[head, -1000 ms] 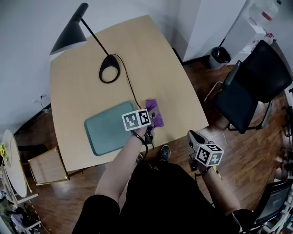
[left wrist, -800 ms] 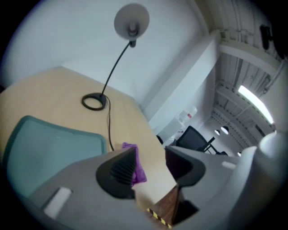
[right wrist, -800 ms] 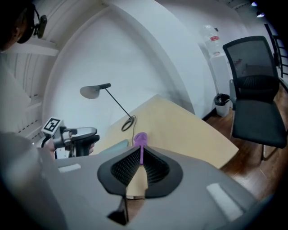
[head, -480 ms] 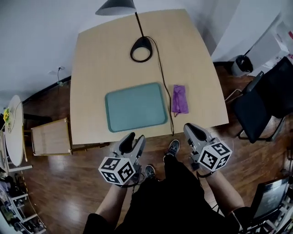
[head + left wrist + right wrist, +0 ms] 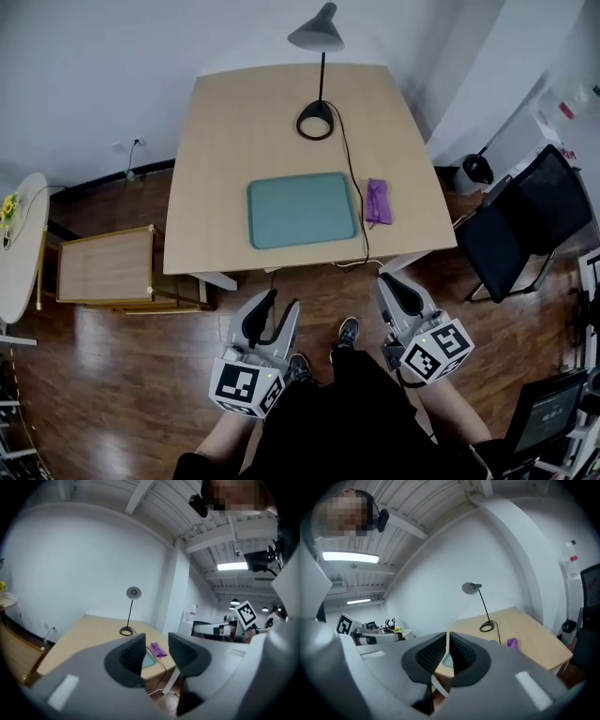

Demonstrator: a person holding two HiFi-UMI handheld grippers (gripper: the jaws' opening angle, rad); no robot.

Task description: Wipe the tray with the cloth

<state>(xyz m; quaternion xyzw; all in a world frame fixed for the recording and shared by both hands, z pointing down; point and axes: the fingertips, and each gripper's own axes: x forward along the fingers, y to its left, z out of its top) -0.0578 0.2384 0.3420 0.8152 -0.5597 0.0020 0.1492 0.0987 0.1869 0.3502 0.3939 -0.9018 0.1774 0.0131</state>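
Observation:
The teal tray (image 5: 302, 210) lies flat near the front edge of the wooden table (image 5: 225, 141). The purple cloth (image 5: 377, 202) lies bunched just right of it, with nothing holding it. Both grippers hang over the floor in front of the table, well short of it. My left gripper (image 5: 278, 305) is open; its jaws have just been closing, with nothing between them. In the left gripper view (image 5: 156, 641) the cloth (image 5: 158, 649) shows far off through the gap. My right gripper (image 5: 394, 286) (image 5: 447, 637) is shut and empty; the tray (image 5: 446, 661) shows below its pads.
A black desk lamp (image 5: 316, 120) stands at the table's back, and its cable (image 5: 349, 187) runs between tray and cloth to the front edge. A black chair (image 5: 511, 225) is on the right. A wooden cabinet (image 5: 108, 267) and a round white table (image 5: 19, 248) are on the left.
My left gripper has come away from the cloth and off the table. Both grippers have drawn back toward the person's body, and the table now sits farther off.

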